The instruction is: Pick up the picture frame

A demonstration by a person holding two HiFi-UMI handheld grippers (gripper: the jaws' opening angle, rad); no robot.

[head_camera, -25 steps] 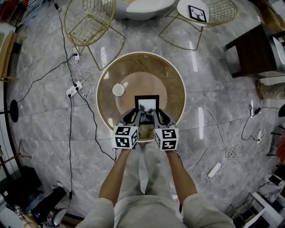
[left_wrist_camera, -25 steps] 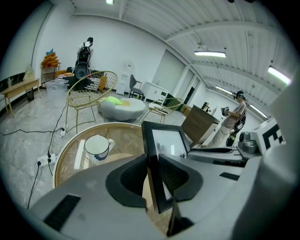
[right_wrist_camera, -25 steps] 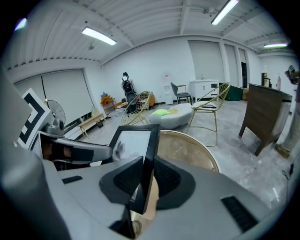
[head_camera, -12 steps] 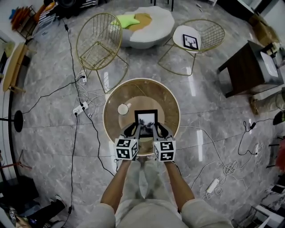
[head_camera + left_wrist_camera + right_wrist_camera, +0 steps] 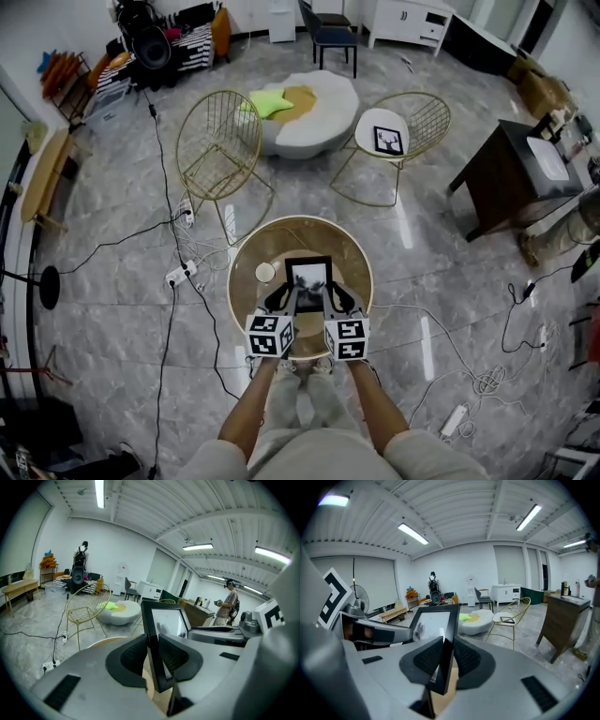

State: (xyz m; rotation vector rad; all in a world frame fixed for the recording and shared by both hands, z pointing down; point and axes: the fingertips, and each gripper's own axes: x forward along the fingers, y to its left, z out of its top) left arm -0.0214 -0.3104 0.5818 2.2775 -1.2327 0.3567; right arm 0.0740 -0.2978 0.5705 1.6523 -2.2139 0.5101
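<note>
Two claws clamp the picture frame [image 5: 308,278] — left gripper [image 5: 283,300] on its L edge, right gripper [image 5: 337,300] on its R edge — holding it approx. over the round table [image 5: 251,253] centre.

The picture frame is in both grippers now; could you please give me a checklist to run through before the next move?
1. Left gripper jaws pressed on the left edge of the picture frame: ok.
2. Right gripper jaws pressed on its right edge: ok.
3. Frame sits square between the two grippers: ok.
4. Frame's lower edge clear of the round table: cannot tell.
5. White disc on the table apart from the frame: ok.
</note>
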